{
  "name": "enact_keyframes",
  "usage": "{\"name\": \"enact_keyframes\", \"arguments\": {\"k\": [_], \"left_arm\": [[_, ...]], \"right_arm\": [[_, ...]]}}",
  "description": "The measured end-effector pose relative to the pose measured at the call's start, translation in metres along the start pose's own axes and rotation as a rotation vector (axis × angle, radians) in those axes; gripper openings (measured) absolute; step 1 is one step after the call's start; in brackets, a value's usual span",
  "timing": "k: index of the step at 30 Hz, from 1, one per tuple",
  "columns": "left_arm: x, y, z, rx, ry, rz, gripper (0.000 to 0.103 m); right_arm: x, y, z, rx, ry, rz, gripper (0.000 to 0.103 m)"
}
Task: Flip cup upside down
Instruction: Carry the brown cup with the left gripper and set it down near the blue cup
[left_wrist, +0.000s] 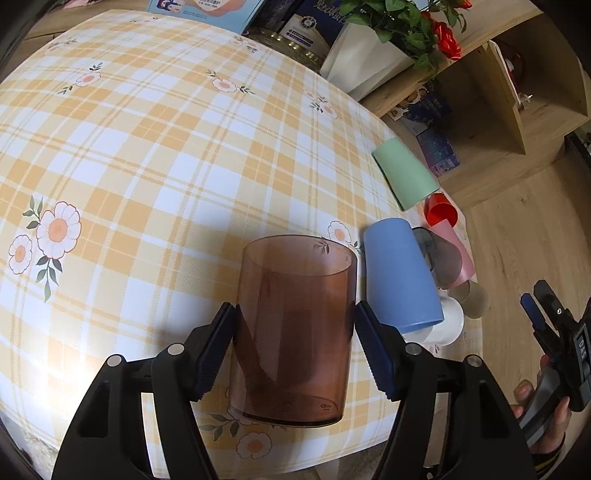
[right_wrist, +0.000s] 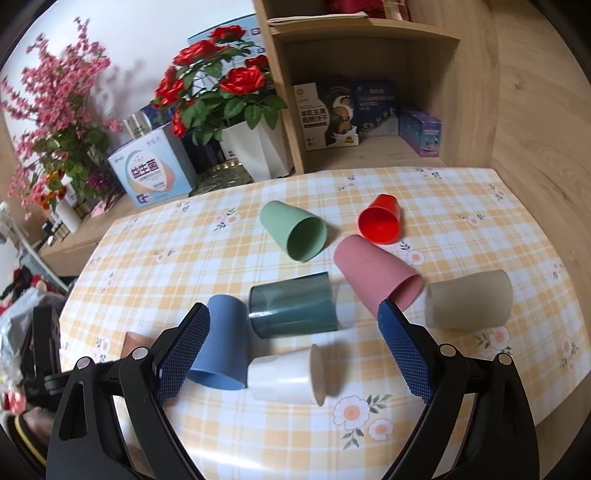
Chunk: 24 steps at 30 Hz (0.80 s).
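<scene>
In the left wrist view my left gripper (left_wrist: 295, 332) is shut on a translucent brown cup (left_wrist: 295, 325), its blue pads pressed on both sides. The cup's open rim points away from me and its base is near the camera, over the checked tablecloth (left_wrist: 147, 166). A sliver of the brown cup (right_wrist: 135, 341) shows in the right wrist view. My right gripper (right_wrist: 291, 339) is open and empty above a group of cups lying on their sides; it also shows at the right edge of the left wrist view (left_wrist: 546, 306).
Lying on the table are a blue cup (right_wrist: 221, 343), a dark teal cup (right_wrist: 293, 304), a white cup (right_wrist: 286, 376), a green cup (right_wrist: 295, 230), a pink cup (right_wrist: 373, 275), a red cup (right_wrist: 380, 219) and a beige cup (right_wrist: 469, 299). A rose pot (right_wrist: 255, 147) and shelf (right_wrist: 369, 92) stand behind.
</scene>
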<state>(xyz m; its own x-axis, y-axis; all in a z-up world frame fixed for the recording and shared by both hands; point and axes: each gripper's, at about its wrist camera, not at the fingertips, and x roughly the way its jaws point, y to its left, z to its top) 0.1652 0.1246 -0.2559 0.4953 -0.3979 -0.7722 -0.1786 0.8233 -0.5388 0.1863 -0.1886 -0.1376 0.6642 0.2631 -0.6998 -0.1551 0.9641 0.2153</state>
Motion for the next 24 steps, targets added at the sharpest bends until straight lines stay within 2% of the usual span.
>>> {"name": "enact_keyframes", "arguments": {"k": [6, 14, 17, 20, 24], "left_arm": [[-0.013, 0.0, -0.003, 0.038, -0.039, 0.015, 0.066], [-0.046, 0.0, 0.0, 0.116, -0.129, 0.079, 0.08], [-0.06, 0.005, -0.003, 0.138, -0.16, 0.123, 0.085], [-0.074, 0.012, -0.007, 0.161, -0.192, 0.182, 0.092], [-0.09, 0.019, -0.015, 0.198, -0.224, 0.278, 0.097]], "right_arm": [[-0.005, 0.025, -0.011, -0.054, -0.018, 0.052, 0.089], [0.0, 0.066, -0.029, -0.16, 0.028, 0.084, 0.089], [0.002, 0.084, -0.039, -0.22, 0.038, 0.057, 0.089], [0.005, 0.1, -0.05, -0.24, 0.069, 0.082, 0.089], [0.011, 0.123, -0.065, -0.295, 0.097, 0.083, 0.089]]}}
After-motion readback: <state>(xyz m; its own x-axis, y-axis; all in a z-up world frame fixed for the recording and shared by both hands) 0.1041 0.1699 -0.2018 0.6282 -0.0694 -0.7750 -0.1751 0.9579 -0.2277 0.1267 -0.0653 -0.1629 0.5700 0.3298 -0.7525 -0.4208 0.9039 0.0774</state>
